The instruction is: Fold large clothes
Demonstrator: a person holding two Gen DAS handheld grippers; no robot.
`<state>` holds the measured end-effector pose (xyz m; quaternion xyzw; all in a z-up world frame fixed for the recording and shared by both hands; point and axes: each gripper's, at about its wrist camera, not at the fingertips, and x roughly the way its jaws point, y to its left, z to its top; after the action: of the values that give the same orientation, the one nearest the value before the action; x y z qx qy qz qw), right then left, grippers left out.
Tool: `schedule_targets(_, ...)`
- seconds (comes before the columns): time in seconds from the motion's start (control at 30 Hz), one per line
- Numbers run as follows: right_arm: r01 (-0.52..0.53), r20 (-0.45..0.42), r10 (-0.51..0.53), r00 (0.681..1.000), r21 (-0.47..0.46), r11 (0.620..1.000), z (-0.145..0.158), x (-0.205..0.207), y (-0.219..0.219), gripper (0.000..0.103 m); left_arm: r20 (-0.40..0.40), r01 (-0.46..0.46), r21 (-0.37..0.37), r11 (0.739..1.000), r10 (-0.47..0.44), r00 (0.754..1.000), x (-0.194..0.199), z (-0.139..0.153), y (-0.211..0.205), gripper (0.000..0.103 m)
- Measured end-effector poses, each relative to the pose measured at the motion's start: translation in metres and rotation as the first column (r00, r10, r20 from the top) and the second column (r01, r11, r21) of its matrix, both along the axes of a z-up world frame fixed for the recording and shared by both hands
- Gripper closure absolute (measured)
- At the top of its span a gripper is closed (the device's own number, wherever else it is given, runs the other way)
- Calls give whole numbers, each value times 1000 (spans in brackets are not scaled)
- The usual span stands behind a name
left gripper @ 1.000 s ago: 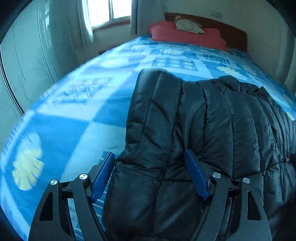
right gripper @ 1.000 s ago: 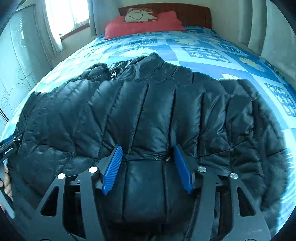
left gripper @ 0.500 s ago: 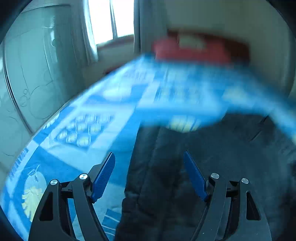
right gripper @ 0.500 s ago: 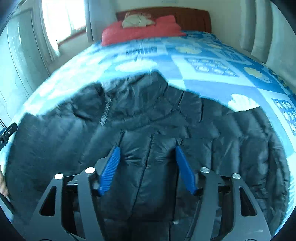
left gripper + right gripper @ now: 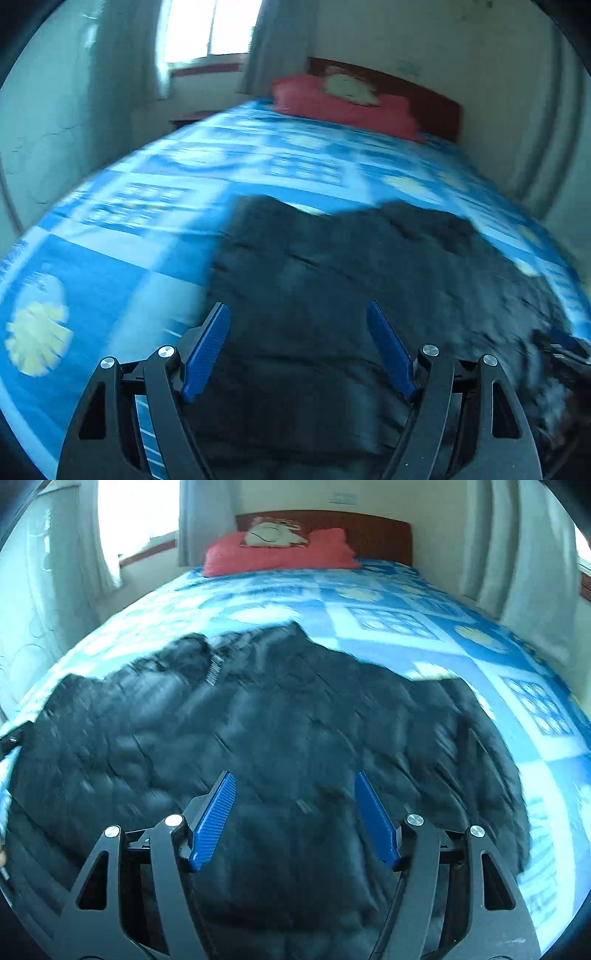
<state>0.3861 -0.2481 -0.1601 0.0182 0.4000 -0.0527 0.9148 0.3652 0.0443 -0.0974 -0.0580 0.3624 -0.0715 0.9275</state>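
Observation:
A black quilted puffer jacket (image 5: 351, 258) lies spread on the blue patterned bedspread (image 5: 110, 266), collar toward the pillows. My left gripper (image 5: 297, 306) hovers open over the jacket's left part, near its edge, with nothing pressed between its blue pads. In the right wrist view the jacket (image 5: 277, 720) fills the middle, its zipper showing near the collar. My right gripper (image 5: 294, 774) is open above the jacket's lower middle; its jaws have been widening and the pads touch no fabric. Both views are motion-blurred.
A red pillow (image 5: 277, 554) with a pale cushion on it lies against the brown headboard (image 5: 369, 528). A window (image 5: 210, 29) with curtains is on the left, more curtains (image 5: 517, 554) on the right. Bare bedspread (image 5: 424, 627) lies beyond the jacket.
Both grippers have drawn up and back from the jacket. The right jaws have spread wider and the fabric ridge between its pads has dropped away. The left jaws stay as wide as before.

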Motion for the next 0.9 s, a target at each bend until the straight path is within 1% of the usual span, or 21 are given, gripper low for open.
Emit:
schedule_targets(0.03,5,-13,-5,1000,29,1000,-7,0,-6,35,-16,25,-6,1000,-25,1000,1,-3,-8,27)
schedule_targets(0.07,9,-14,-8,1000,69,998,-13,-1,-11,35,-42,48,15,999,-48,998,4,-10,-20,27)
schedule_targets(0.1,12,-18,-11,1000,87,996,-16,0,-14,34,-83,60,85,995,-53,995,10,-19,-32,27)
schedule_targets(0.13,13,-20,-11,1000,95,995,-17,2,-16,34,-105,63,149,987,-48,993,14,-28,-41,26)
schedule_targets(0.17,14,-20,-12,1000,96,995,-18,3,-16,34,-110,66,191,979,-46,993,18,-36,-48,25)
schedule_targets(0.2,13,-19,-11,1000,91,996,-20,4,-15,32,-112,62,211,976,-39,993,20,-42,-51,25)
schedule_targets(0.27,9,-10,-8,1000,93,996,-17,2,-16,31,-113,62,231,971,-36,993,21,-41,-55,25)
schedule_targets(0.33,9,2,-9,1000,130,991,-8,-9,-21,31,-109,69,200,977,-47,993,17,-31,-49,25)
schedule_targets(0.4,21,9,-22,1000,173,985,3,-30,-31,30,-99,59,167,984,-43,994,4,-19,-38,25)
schedule_targets(0.47,27,16,-30,999,176,984,14,-63,-39,28,-75,36,129,991,-26,997,-18,-4,-12,25)
schedule_targets(0.5,31,17,-35,999,171,985,17,-77,-42,27,-62,24,107,994,-17,998,-37,2,4,25)
schedule_targets(0.57,44,3,-45,999,166,985,21,-119,-54,26,-56,14,78,997,-10,998,-69,5,29,25)
schedule_targets(0.67,79,-25,-76,997,154,985,21,-173,-70,26,-94,13,61,998,-7,996,-123,-1,64,25)
schedule_targets(0.7,97,-39,-92,995,139,986,21,-200,-78,26,-103,10,61,998,-4,995,-136,-3,72,25)
schedule_targets(0.77,128,-65,-121,990,118,985,18,-238,-88,26,-140,-5,43,999,11,990,-169,-9,91,25)
schedule_targets(0.87,160,-112,-147,983,115,980,11,-288,-97,26,-213,-15,-59,998,2,977,-215,-19,115,25)
schedule_targets(0.9,167,-120,-153,981,111,980,9,-300,-98,26,-231,-19,-79,997,0,973,-226,-22,120,25)
